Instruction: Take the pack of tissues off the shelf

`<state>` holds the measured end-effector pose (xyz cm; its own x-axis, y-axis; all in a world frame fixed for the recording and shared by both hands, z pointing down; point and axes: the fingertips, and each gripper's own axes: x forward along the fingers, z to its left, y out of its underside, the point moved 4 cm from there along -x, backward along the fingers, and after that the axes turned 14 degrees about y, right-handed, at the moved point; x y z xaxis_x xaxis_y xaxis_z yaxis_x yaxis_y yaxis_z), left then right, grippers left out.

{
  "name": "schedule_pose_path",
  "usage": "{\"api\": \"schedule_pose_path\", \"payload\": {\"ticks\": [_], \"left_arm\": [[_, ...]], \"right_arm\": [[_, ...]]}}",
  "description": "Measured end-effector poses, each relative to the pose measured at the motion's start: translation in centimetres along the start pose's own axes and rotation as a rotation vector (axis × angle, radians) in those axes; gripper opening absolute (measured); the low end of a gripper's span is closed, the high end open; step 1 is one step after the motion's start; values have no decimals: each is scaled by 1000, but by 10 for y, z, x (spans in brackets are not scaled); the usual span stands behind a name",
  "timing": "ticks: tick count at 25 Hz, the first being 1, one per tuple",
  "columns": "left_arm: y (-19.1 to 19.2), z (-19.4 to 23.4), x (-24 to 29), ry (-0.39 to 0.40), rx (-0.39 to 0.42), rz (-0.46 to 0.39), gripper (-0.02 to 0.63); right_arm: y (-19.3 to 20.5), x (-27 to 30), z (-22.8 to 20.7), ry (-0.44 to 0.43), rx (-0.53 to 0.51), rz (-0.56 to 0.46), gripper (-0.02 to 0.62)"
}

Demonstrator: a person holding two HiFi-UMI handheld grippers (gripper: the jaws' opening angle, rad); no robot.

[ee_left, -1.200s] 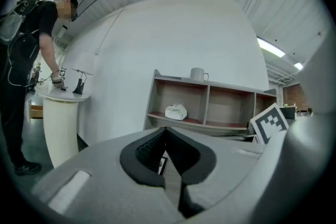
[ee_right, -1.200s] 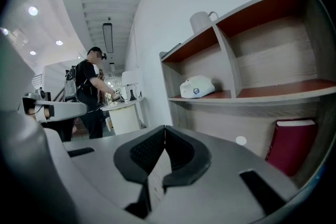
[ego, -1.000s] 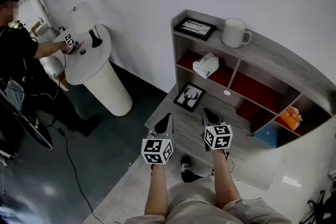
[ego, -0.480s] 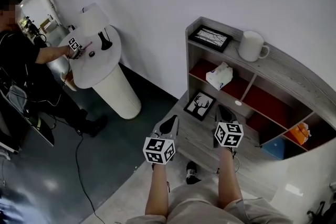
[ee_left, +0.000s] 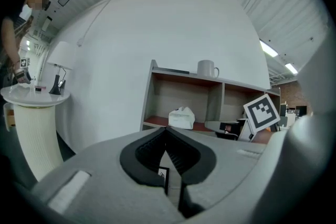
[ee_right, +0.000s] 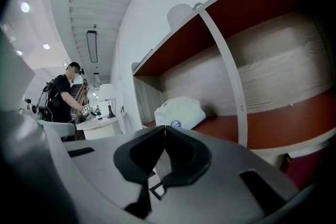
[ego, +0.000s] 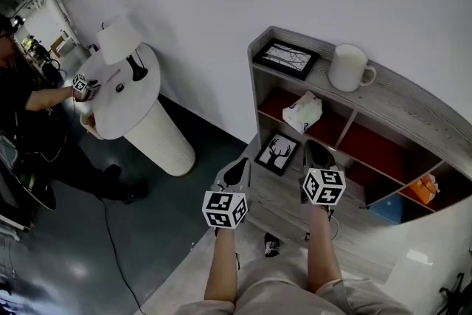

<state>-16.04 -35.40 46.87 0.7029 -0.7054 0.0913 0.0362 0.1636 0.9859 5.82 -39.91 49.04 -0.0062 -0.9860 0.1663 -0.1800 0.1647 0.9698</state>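
On the red floor of the upper left compartment of the shelf (ego: 391, 101), just under the top board, sits the pack of tissues (ego: 302, 112), well apart from both our tools. We hold the left gripper (ego: 237, 169) and the right gripper (ego: 316, 151) side by side in front of the unit, roughly level and aimed at it. Each has its jaws pressed together with nothing between them, which fits an approach not yet finished. We judge the right one better lined up, since its own view puts the pack just above its jaw tips, and it will need to spread its jaws before it can take the soft pack. A mug (ego: 348, 68) and a framed picture (ego: 286, 58) stand on the top board, and a deer picture (ego: 278, 153) leans in the bay below the pack, so a straight reach should clear them. We cannot see the back of the pack in its shadowed bay, nor read the blue mark on its front. An orange thing (ego: 422, 188) low at the right is too small to name. At the far left, a person (ego: 29, 103) beside a round pedestal table (ego: 110, 111) is cut off by the frame edge.
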Motion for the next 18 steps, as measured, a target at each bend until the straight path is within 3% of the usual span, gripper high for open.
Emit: {"api": "schedule_pose_path", "payload": {"ticks": [7, 14, 18], "left_arm": [[-1, -3, 47, 55, 44, 48, 8], [1, 2, 82, 93, 41, 59, 8], [8, 4, 95, 111, 34, 83, 8]], "right_arm": [[-20, 16, -5, -3, -15, -52, 15], [-27, 34, 7, -10, -125, -49, 21], [-22, 43, 11, 2, -156, -30, 98]]}}
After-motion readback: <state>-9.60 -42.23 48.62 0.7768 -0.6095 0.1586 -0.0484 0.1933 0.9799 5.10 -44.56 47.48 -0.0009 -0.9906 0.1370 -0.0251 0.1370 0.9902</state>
